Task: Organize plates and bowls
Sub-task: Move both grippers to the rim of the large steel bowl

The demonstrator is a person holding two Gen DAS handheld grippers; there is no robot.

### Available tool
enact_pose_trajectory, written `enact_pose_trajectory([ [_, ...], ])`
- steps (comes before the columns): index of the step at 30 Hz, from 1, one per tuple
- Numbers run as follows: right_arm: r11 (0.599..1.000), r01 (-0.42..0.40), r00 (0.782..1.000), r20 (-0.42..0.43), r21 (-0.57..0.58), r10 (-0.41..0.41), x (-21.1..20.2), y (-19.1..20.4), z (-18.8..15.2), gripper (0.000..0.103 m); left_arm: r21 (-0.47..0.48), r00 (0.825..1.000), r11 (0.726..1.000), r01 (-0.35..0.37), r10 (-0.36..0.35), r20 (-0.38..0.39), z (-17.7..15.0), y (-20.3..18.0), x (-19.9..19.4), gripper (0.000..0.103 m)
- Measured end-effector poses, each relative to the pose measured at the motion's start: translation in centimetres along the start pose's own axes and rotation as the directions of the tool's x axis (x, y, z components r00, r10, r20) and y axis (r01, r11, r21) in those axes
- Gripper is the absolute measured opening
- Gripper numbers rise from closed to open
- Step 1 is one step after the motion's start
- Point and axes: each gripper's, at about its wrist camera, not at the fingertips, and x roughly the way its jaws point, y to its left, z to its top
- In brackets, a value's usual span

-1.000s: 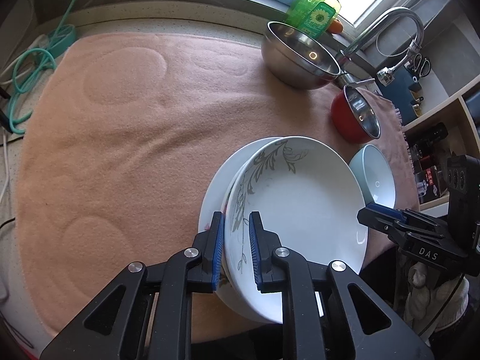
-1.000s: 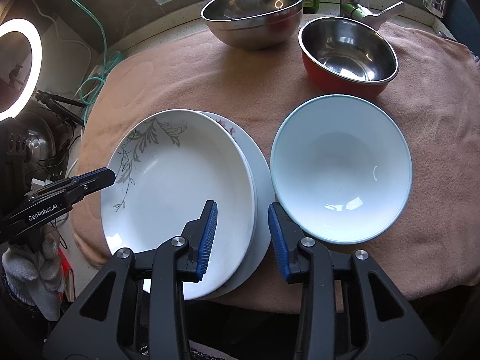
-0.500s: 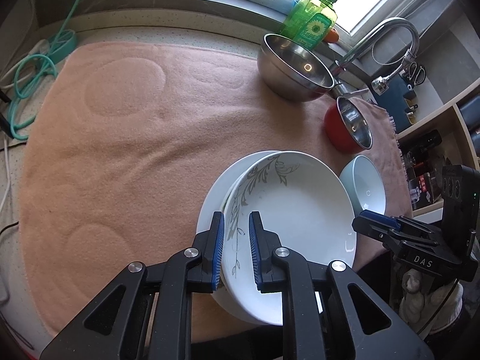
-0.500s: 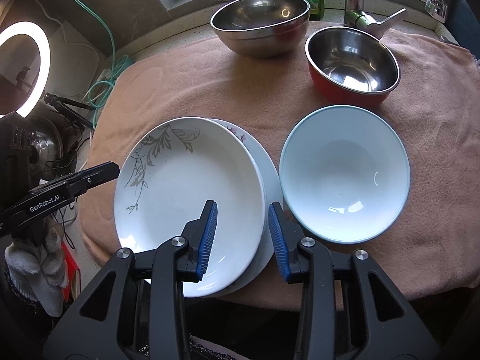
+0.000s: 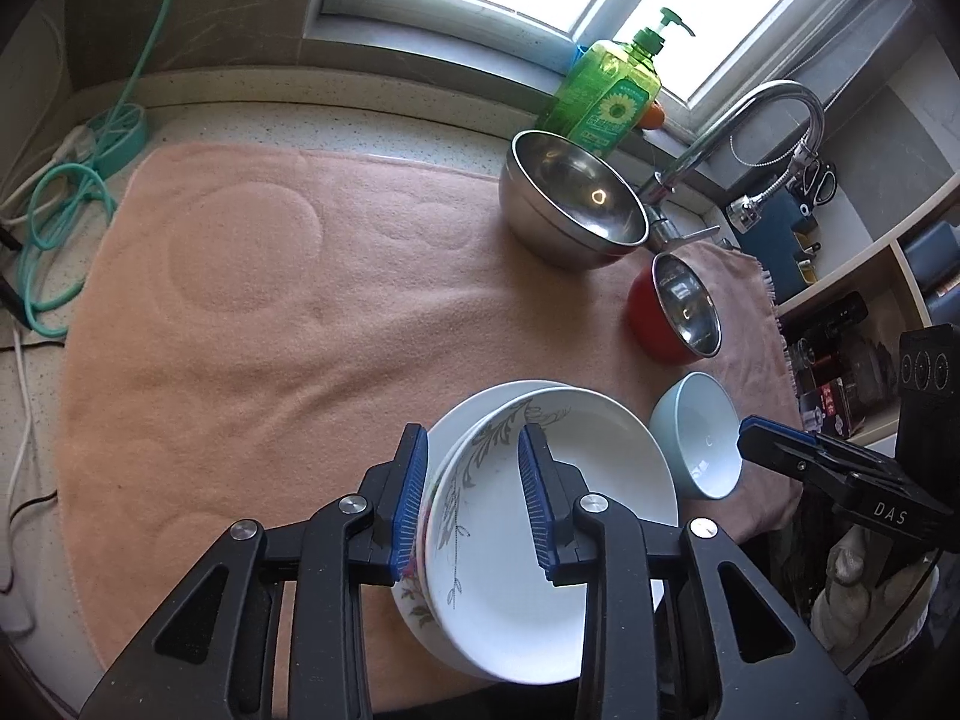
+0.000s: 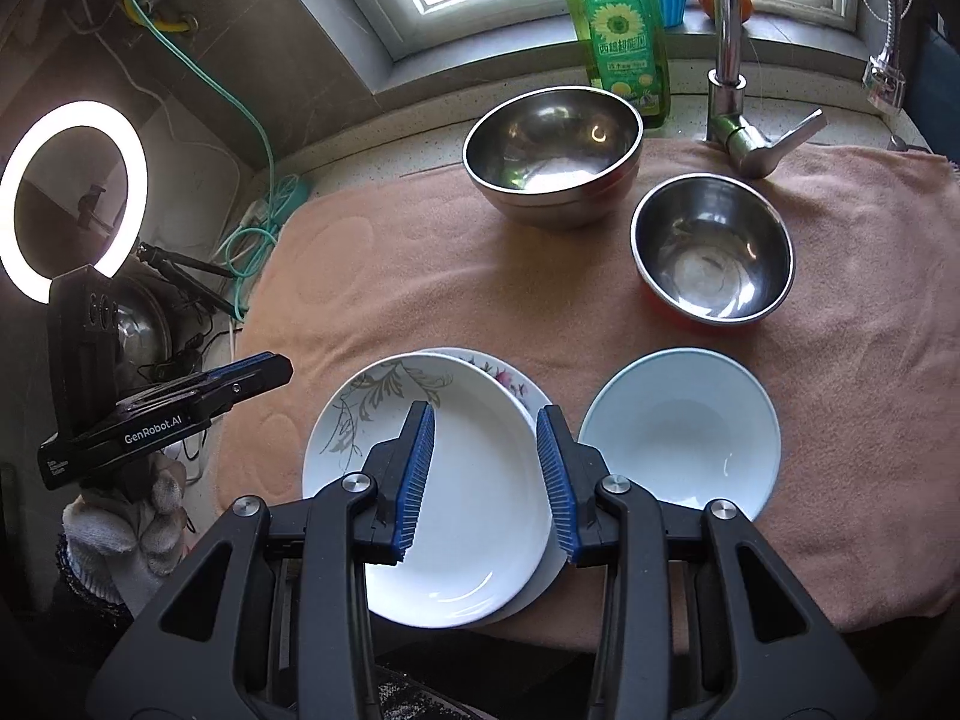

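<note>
Most of the flowered plate [image 6: 507, 381] is hidden under the leaf-patterned plate [image 6: 432, 492], both stacked at the towel's [image 6: 420, 276] near edge. Two plates and three bowls are counted: a pale blue bowl [image 6: 681, 432], a red-sided steel bowl [image 6: 711, 249], a large steel bowl [image 6: 552, 150]. The left gripper [image 5: 474, 501] has just been opening, its jaws released around the plates' rim. The right gripper [image 6: 486, 480] is held parted and empty above them. A soap bottle [image 6: 621, 30] and faucet [image 6: 729, 60] are seen behind.
</note>
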Motion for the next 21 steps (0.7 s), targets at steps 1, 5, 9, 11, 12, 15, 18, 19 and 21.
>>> enact_pose_trajectory([
  [1,1.0,0.007,1.0,0.015,-0.002,-0.007,-0.4,-0.1,0.6,0.037,0.0,1.0,1.0,-0.002,0.002,0.005,0.4,0.0,0.0,0.03],
  [5,1.0,0.013,0.998,0.054,0.006,-0.013,-1.6,-1.1,3.1,0.046,-0.007,0.999,1.0,0.0,0.0,0.032,1.9,-0.1,0.0,0.03],
  [9,1.0,0.007,0.997,0.074,0.022,-0.008,-2.2,-2.5,5.9,0.046,-0.017,0.998,1.0,0.005,-0.004,0.061,3.7,-0.5,0.0,0.03],
  [11,0.999,-0.007,0.997,0.077,0.031,0.004,-2.3,-2.9,7.4,0.046,-0.022,0.998,1.0,0.013,-0.012,0.069,4.7,-0.7,0.3,0.03],
  [12,0.999,-0.004,0.996,0.084,0.034,0.001,-2.3,-3.3,8.2,0.046,-0.025,0.997,1.0,0.015,-0.013,0.074,5.2,-0.8,0.4,0.03],
  [15,0.999,0.005,0.996,0.088,0.042,-0.009,-1.4,-4.2,10.7,0.046,-0.03,0.996,0.999,0.03,-0.028,0.08,6.7,-1.1,1.2,0.03],
  [18,0.998,0.024,0.997,0.072,0.061,-0.028,0.4,-5.6,12.7,0.046,-0.039,0.996,0.998,0.049,-0.046,0.077,8.0,-1.3,2.3,0.03],
  [19,0.997,0.034,0.997,0.067,0.063,-0.039,1.1,-6.0,13.2,0.046,-0.042,0.996,0.998,0.055,-0.052,0.074,8.4,-1.4,2.7,0.03],
  [21,0.996,0.055,0.997,0.049,0.077,-0.059,2.5,-7.0,14.0,0.046,-0.044,0.996,0.998,0.053,-0.05,0.073,9.3,-1.6,3.4,0.03],
])
